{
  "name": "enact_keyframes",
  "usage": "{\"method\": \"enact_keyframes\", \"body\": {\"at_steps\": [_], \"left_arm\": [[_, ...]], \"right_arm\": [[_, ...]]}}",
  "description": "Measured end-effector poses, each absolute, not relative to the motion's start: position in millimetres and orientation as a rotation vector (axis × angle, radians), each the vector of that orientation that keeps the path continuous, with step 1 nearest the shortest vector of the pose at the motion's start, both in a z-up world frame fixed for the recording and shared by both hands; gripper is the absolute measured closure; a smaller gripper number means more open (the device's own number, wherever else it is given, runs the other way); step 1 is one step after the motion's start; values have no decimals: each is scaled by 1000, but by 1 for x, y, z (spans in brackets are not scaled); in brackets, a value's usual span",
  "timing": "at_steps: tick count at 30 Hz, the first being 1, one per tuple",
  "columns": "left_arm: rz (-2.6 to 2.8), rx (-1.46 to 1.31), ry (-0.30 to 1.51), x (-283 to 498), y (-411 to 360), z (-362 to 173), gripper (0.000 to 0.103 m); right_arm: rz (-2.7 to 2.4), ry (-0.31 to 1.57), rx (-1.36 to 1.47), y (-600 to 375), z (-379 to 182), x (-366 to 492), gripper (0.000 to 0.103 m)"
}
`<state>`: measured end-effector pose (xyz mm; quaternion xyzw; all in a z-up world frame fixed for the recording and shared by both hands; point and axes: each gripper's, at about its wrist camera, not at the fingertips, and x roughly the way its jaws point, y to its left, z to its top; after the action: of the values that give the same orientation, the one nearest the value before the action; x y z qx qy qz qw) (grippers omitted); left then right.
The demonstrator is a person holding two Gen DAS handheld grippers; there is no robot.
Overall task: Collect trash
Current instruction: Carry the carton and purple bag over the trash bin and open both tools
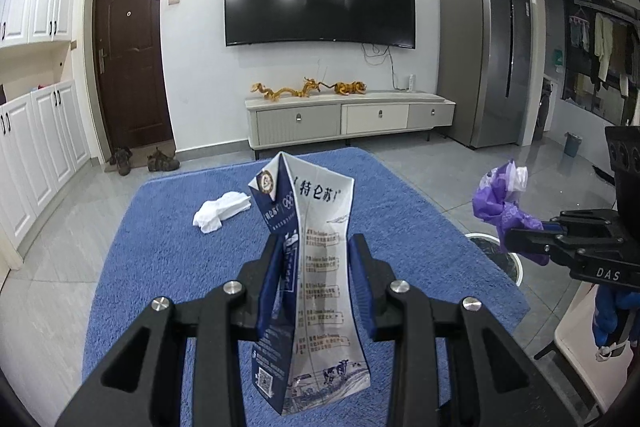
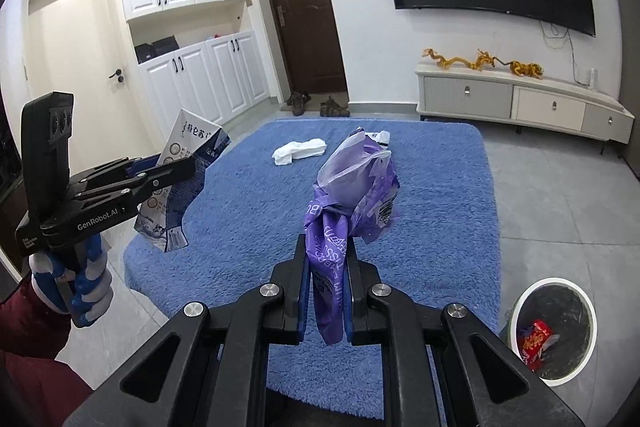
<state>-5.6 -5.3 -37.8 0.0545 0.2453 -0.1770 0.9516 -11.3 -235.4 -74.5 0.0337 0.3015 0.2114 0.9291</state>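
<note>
The left gripper [image 1: 316,267] pinches a flattened milk carton [image 1: 316,267] upright, lifted above the blue rug [image 1: 160,267]. The right gripper [image 2: 328,291] pinches a crumpled purple plastic bag [image 2: 352,195] near the rug's right edge. Just off that edge stands a white bin [image 2: 520,307] lined in black, with a red wrapper [image 2: 534,341] inside. Both pieces look ready for dropping; next, each must swing over the bin and release. A white tissue [image 2: 300,151] lies near the rug's far edge, uncollected.

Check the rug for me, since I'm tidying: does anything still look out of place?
Yes. A crumpled white tissue lies loose on the blue rug, apart from the trash bin. The flattened milk carton and purple plastic bag are held in claws.
</note>
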Motion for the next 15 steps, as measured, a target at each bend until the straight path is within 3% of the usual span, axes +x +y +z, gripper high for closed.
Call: {"method": "enact_keyframes", "body": {"at_steps": [15], "left_arm": [[-308,215,422,-4,-55,-4,71]], "right_arm": [[385,563,153,-288,-80,-23,90]]}}
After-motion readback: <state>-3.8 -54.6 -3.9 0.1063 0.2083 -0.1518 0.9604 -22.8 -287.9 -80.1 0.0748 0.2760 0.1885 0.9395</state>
